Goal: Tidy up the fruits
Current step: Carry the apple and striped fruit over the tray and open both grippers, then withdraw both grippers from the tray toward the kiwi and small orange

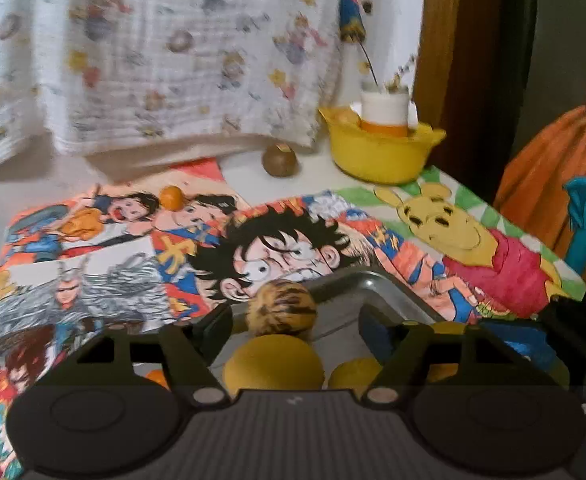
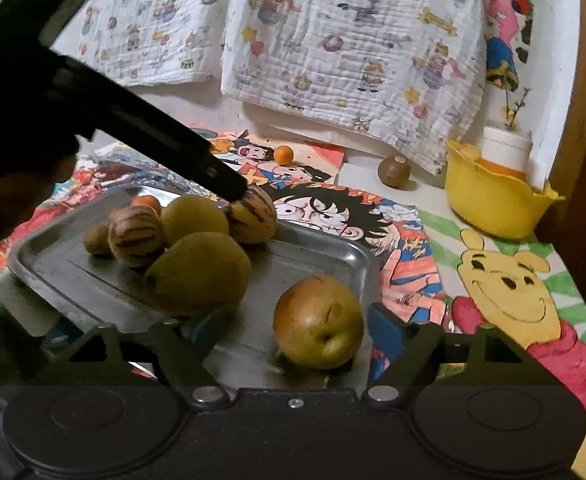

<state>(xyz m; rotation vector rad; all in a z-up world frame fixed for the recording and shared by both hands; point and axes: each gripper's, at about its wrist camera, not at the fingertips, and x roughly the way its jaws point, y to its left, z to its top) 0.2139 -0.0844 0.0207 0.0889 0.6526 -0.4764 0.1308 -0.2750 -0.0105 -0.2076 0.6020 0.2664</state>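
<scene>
Right wrist view is showing the right gripper [image 2: 293, 320] with its jaws standing apart around an apple [image 2: 317, 321], the pads clear of it on both sides. The apple is sitting on the metal tray [image 2: 45, 258] near its front right corner, with its dimpled end facing the camera and slightly down, so its core axis is lying tilted rather than upright. Two pears [image 2: 199, 274], two striped fruits [image 2: 135, 234], a small brown fruit and a small orange one are crowding the far left of the tray. The left gripper [image 1: 295, 320] is hanging open over the rear striped fruit [image 1: 283, 306], its fingers flanking it without pressing.

Risks, as judged from this layout:
- The apple is resting on a rounded flank near the tray rim; a nudge from a withdrawing finger could roll it over the edge.
- The left gripper's arm is reaching across the cluster; a low sweep could scatter the pears.

An orange [image 2: 283, 155] and a brown fruit [image 2: 393, 171] are lying off the tray, on the table beyond it, near the yellow bowl [image 2: 489, 204].
</scene>
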